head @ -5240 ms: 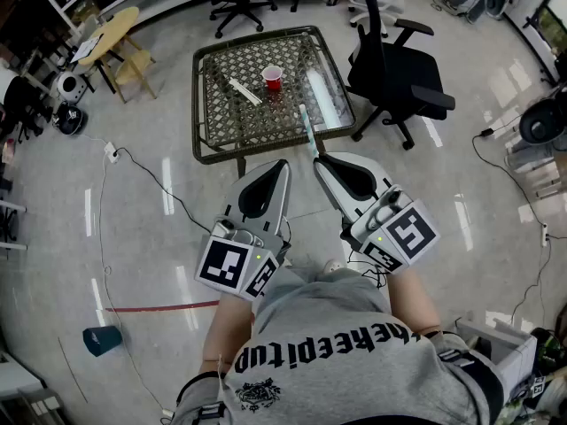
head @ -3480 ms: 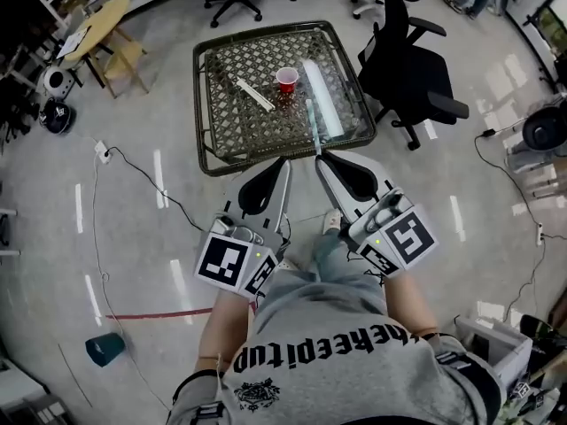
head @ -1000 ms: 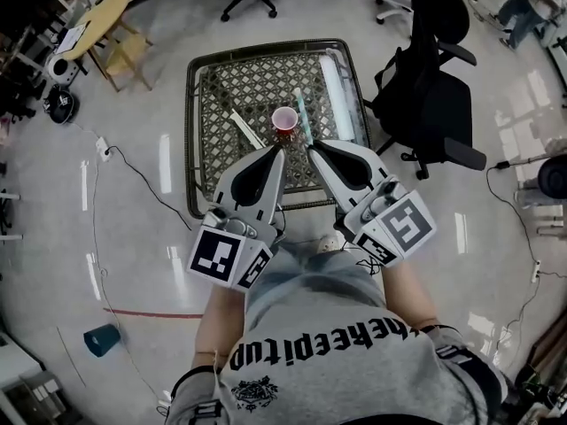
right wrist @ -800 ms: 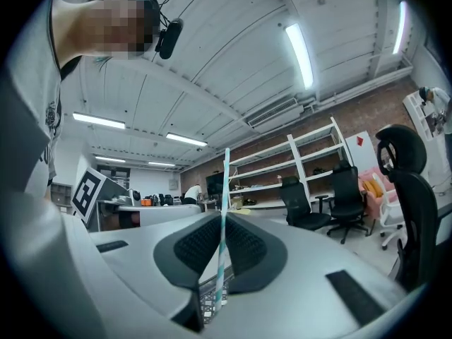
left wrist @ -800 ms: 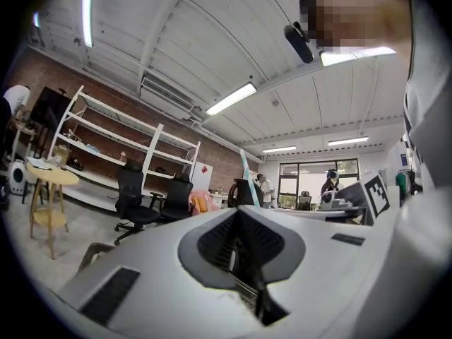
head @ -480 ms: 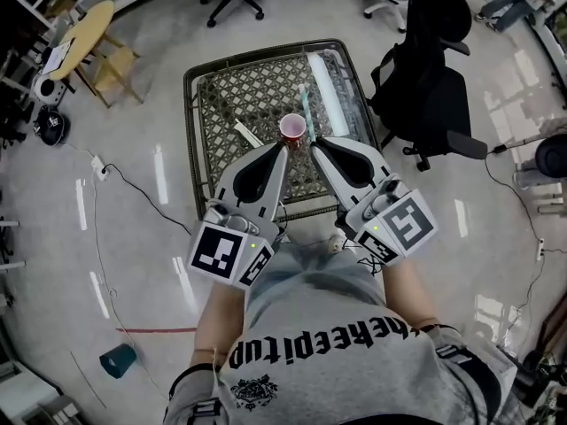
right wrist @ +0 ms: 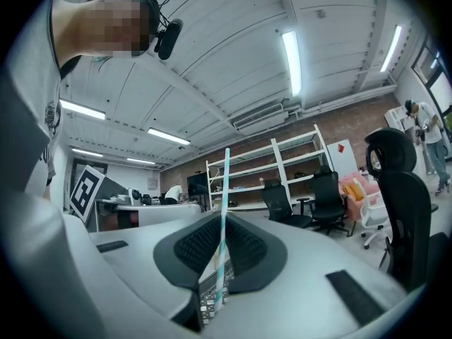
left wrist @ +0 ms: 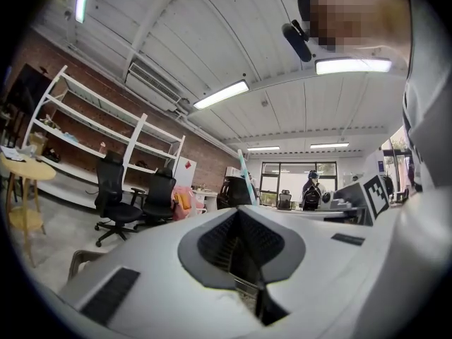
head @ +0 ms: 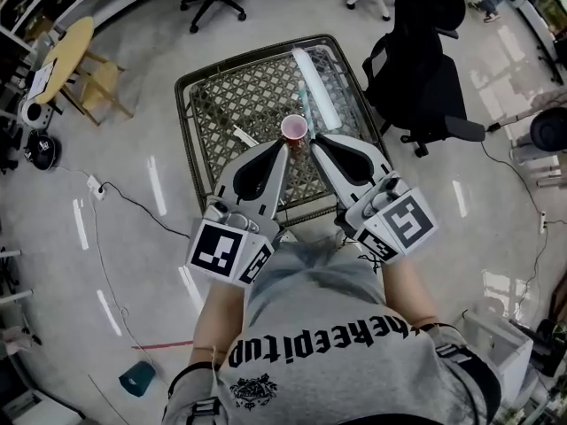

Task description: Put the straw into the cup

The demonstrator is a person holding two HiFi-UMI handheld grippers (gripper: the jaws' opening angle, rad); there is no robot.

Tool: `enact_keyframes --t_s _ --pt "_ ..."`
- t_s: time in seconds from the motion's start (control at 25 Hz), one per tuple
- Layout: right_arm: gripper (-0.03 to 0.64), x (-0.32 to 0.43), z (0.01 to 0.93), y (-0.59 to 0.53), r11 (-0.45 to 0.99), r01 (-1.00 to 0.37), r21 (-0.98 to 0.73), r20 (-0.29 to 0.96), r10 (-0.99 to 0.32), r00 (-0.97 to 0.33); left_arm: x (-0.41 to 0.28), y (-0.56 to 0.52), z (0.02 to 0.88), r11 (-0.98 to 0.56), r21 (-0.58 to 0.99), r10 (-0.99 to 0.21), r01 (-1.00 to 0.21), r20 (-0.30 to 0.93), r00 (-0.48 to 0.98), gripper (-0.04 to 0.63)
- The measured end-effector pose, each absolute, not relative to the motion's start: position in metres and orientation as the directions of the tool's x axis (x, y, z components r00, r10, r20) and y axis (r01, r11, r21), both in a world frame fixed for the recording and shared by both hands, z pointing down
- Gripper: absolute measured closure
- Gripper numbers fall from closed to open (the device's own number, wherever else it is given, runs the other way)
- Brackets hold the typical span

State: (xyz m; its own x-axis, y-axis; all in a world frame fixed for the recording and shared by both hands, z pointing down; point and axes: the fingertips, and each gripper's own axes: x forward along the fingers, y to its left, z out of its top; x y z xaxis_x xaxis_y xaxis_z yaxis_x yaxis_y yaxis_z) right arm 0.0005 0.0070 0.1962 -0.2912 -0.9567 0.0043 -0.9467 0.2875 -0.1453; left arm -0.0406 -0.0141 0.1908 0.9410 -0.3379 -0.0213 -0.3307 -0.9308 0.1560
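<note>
A red cup (head: pixel 294 129) stands upright on the lattice-top table (head: pixel 213 96), near its front edge. My right gripper (head: pixel 316 140) is shut on a teal-and-white striped straw (head: pixel 306 109), which points away past the cup's right side. In the right gripper view the straw (right wrist: pixel 224 203) rises upright from between the closed jaws of the gripper (right wrist: pixel 220 221). My left gripper (head: pixel 283 146) sits just left of the cup, shut with nothing in it. In the left gripper view the gripper (left wrist: pixel 239 212) shows only a thin slit, with the straw (left wrist: pixel 244 169) beyond.
A long white tube (head: pixel 317 88) lies along the table's right side and a short white stick (head: pixel 242 136) lies left of the cup. A black office chair (head: pixel 423 69) stands right of the table. A yellow round table (head: pixel 60 50) is far left.
The table and cup have come closer over the frames. Both grippers now reach over the table's front edge beside the cup, the right one still holding the straw.
</note>
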Motion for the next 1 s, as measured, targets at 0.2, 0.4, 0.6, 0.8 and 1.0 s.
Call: enact_keyframes --t_s 0.2,0.4,0.6,0.8,1.0 --pt "0.572 0.0 0.2 0.003 0.243 -0.959 -0.146 0.007 -0.969 -0.247 -0.044 -0.02 0.197 -0.941 0.16 -0.304 -0.297 -0.017 0.953 0.554" --pt "0.572 0.0 0.204 0.0 0.202 -0.968 -0.148 0.013 -0.979 -0.206 -0.048 -0.025 0.205 -0.945 0.188 -0.275 -0.268 -0.01 0.961 0.554" --pt "0.572 -0.002 0.208 -0.003 0.173 -0.973 -0.152 0.019 -0.984 -0.178 -0.051 -0.03 0.211 -0.946 0.202 -0.26 -0.254 -0.006 0.966 0.554" --pt "0.572 0.004 0.209 -0.003 0.156 -0.975 -0.157 0.021 -0.987 -0.161 -0.049 -0.03 0.213 -0.948 0.203 -0.251 -0.245 -0.003 0.968 0.554" --pt "0.572 0.014 0.211 -0.008 0.162 -0.973 -0.163 0.016 -0.986 -0.167 -0.046 -0.031 0.215 -0.943 0.199 -0.272 -0.267 0.002 0.962 0.554"
